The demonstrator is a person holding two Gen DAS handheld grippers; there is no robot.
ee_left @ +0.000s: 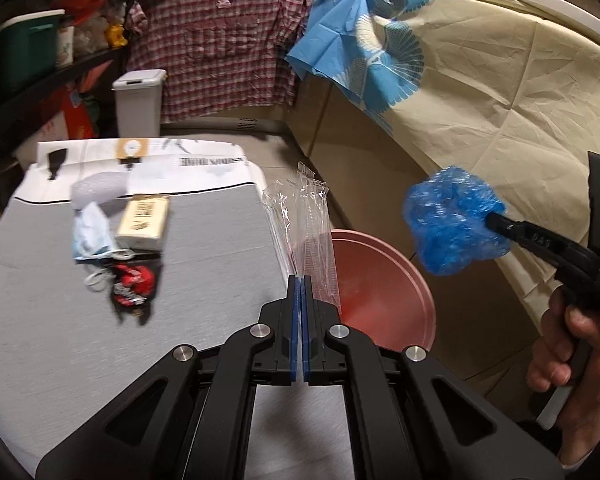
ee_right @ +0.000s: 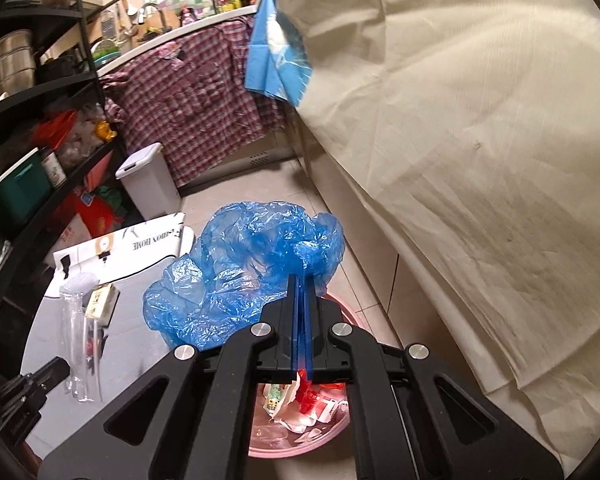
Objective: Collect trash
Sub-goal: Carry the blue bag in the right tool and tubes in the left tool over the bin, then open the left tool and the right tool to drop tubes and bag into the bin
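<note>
Now we are hovering beside the grey worktop (ee_left: 80, 340) over the pink trash basin (ee_right: 340, 300): right tongs (ee_right: 301, 280) are gripping the crumpled blue plastic bag (ee_right: 236, 264), left tongs (ee_left: 301, 280) the clear wrappers (ee_left: 304, 216). Next we are likely releasing both into it.

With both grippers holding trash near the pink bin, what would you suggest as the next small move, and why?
Probably open the right gripper to drop the blue plastic bag: it hangs over the pink bin, which already holds trash. The left gripper, shut on the clear wrapper, sits nearer the table edge.
</note>
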